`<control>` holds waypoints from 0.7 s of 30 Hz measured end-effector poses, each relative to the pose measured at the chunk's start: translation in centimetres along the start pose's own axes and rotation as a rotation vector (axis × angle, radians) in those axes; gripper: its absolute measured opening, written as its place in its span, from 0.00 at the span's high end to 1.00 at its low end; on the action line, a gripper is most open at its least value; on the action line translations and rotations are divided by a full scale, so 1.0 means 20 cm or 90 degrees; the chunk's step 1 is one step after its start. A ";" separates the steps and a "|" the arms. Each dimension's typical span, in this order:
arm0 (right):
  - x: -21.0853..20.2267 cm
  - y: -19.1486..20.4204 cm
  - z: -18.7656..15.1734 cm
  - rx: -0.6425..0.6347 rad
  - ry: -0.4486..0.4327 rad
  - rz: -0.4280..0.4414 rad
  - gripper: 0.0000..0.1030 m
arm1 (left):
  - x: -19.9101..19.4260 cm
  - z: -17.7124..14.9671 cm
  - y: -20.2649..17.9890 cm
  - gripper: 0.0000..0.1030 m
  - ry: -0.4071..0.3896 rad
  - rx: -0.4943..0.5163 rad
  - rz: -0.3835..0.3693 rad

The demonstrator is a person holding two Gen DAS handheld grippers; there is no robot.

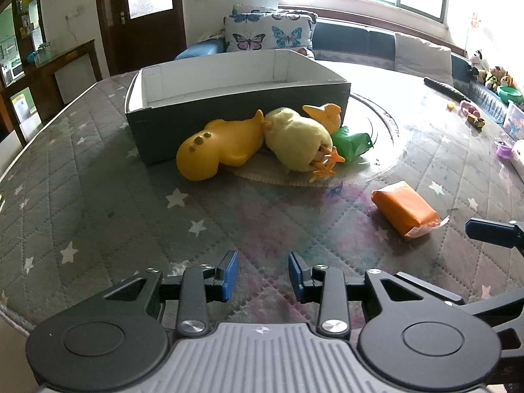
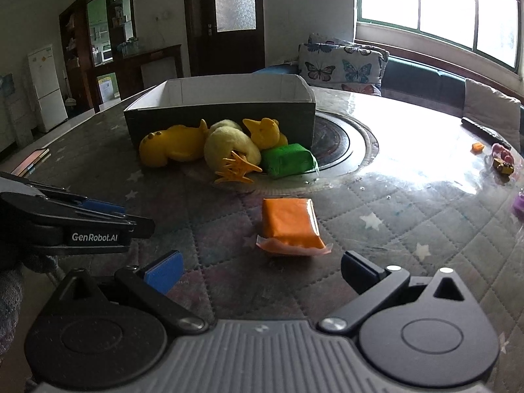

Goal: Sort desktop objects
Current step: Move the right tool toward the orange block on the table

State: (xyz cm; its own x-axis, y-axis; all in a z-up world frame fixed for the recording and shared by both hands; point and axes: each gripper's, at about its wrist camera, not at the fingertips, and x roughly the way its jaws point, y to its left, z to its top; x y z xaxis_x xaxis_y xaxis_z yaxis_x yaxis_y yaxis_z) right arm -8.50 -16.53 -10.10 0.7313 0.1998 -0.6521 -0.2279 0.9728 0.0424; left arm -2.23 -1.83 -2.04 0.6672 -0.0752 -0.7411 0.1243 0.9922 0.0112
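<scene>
Sat on a round table [image 1: 98, 170] with a grey quilted cover and little white stars, in a room with a big bright window [image 2: 435, 6] and a dark door [image 2: 229, 16]. Left gripper [image 1: 263, 275] held its blue pads partly apart, with nothing between them, just above the cover. Right gripper [image 2: 262, 271] was spread wide, also with nothing in it. Just ahead of the right gripper lay an orange packet [image 2: 290, 226], flat on the cover and not touched. Farther off, huddled against the near wall of a dark box [image 1: 229, 104] with white insides: a yellow rubber toy [image 1: 216, 150], a fluffy pale yellow chick [image 1: 298, 140] with orange feet, a yellow duck [image 2: 265, 132] and a green packet [image 2: 288, 159]. Behind, a butterfly pillow [image 1: 268, 32] on a sofa. Far right on the table, some small toys [image 2: 502, 160], too tiny to tell apart.
</scene>
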 end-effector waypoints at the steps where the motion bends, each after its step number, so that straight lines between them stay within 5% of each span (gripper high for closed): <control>1: 0.00 0.00 0.00 0.000 0.000 0.000 0.00 | 0.00 0.00 0.00 0.64 0.001 0.000 0.000; 21: 0.02 0.02 0.01 -0.005 0.005 0.013 0.00 | 0.02 0.01 -0.01 0.64 0.006 0.004 -0.007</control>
State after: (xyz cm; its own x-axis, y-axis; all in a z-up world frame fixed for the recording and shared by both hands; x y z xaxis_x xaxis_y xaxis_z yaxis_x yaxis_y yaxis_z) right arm -8.11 -15.98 -10.12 0.7219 0.2187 -0.6565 -0.2479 0.9675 0.0498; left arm -1.81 -2.17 -2.28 0.6593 -0.0850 -0.7470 0.1363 0.9906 0.0076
